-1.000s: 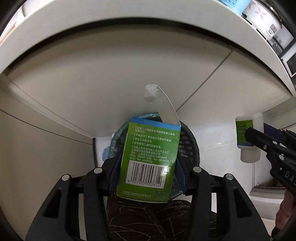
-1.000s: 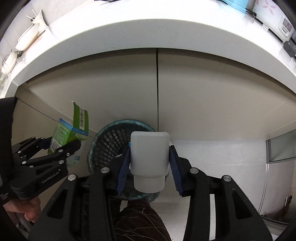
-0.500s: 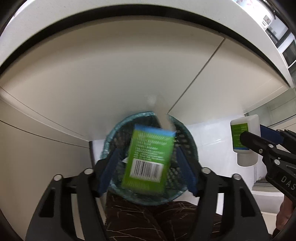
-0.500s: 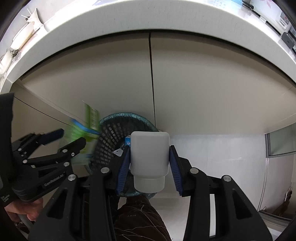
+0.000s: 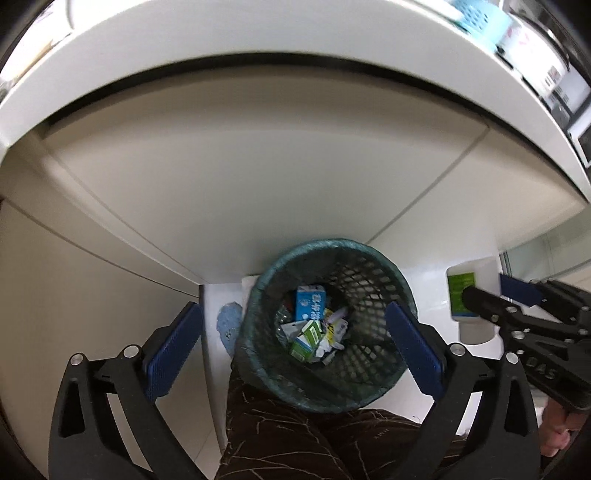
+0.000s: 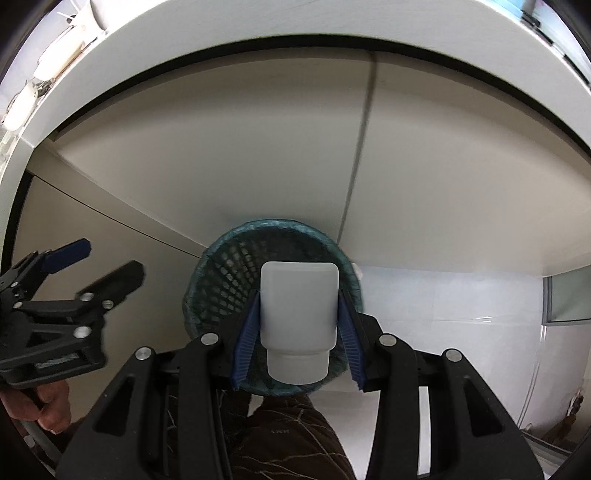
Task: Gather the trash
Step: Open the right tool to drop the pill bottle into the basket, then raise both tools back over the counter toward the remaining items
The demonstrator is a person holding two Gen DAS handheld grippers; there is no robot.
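A dark green mesh waste basket [image 5: 373,273] stands on the white floor below the counter, with several cartons and wrappers inside. A green box [image 5: 306,339] lies among them. My left gripper [image 5: 291,343] is open and empty, held above the basket. My right gripper [image 6: 298,325] is shut on a white plastic bottle [image 6: 299,314], cap toward the camera, over the basket [image 6: 221,273]. The bottle also shows in the left wrist view [image 5: 471,295], with its green label, to the right of the basket. The open left gripper shows in the right wrist view [image 6: 107,266], left of the basket.
Beige cabinet doors [image 5: 240,177] rise behind the basket under a white counter edge [image 5: 258,33]. The person's dark patterned trouser leg [image 5: 295,439] is just in front of the basket. A glass panel [image 6: 569,295] sits at the right over the white floor.
My left gripper opened and the green box fell into the basket. My right gripper, with the bottle, has moved to over the basket.
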